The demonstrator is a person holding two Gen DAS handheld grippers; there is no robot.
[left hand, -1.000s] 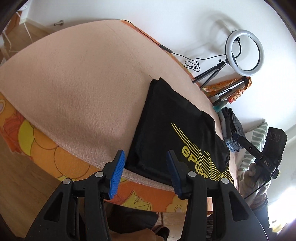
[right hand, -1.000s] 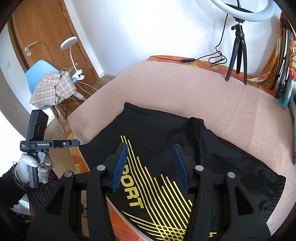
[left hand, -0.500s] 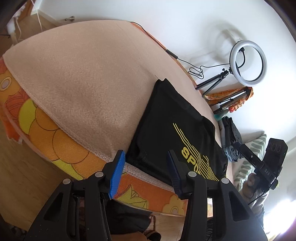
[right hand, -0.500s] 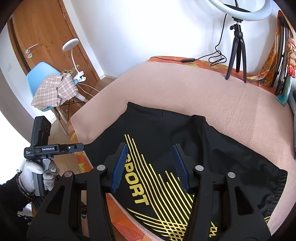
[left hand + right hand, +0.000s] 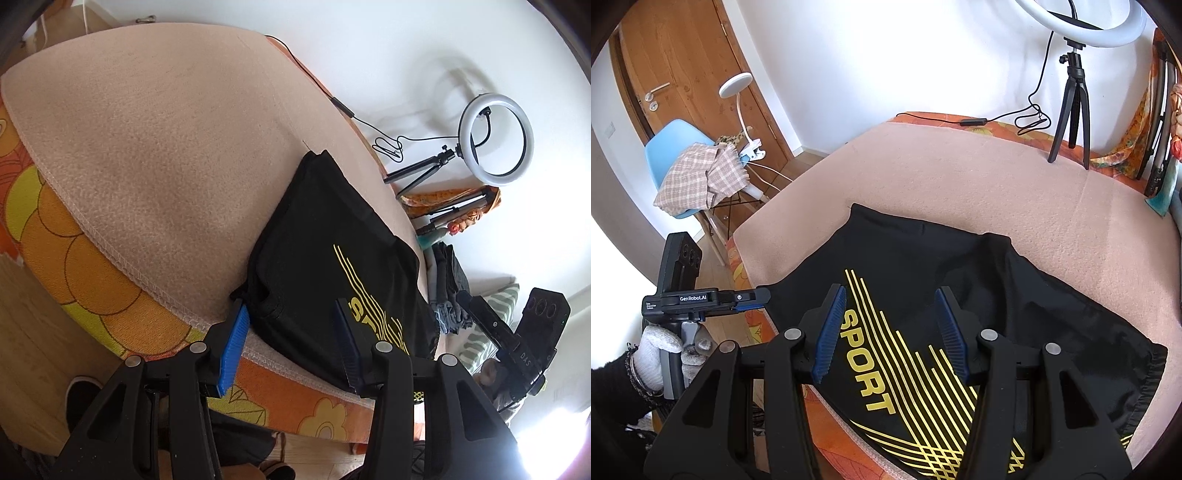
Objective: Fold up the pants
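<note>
Left wrist view: the black pants [image 5: 332, 251] lie on the pink blanket [image 5: 159, 147] of the bed, near its front edge, already doubled into a compact shape with yellow stripes and lettering on top. The left gripper [image 5: 291, 325] hangs over the near corner of the cloth with its jaws spread and nothing between the blue pads [image 5: 232, 343]; the hem corner with its small slit sits just beyond the tips, a little toward the left pad. My judgement is that this is the approach before a grasp: the next move calls for lowering the tips onto that corner and pinching through all the layers, so the fold lifts as one. Off to the right, the right gripper's body [image 5: 517, 332] shows beside the waist end of the cloth. A ring light [image 5: 495, 138] on a tripod stands by the wall.

Right wrist view: the right gripper [image 5: 890, 325] hovers above the printed panel of the pants [image 5: 1034, 302], jaws likewise spread and empty, the word SPORT lying between and just below the pads. The elastic waistband [image 5: 1145, 387] is to the right, so this gripper would probably need to shift toward an edge before closing. At the left, a gloved hand [image 5: 661, 350] holds the left gripper [image 5: 753, 297] level with the hem corner at the bed's edge. A blue chair [image 5: 676, 147] with a checked cloth stands by the wooden door.
</note>
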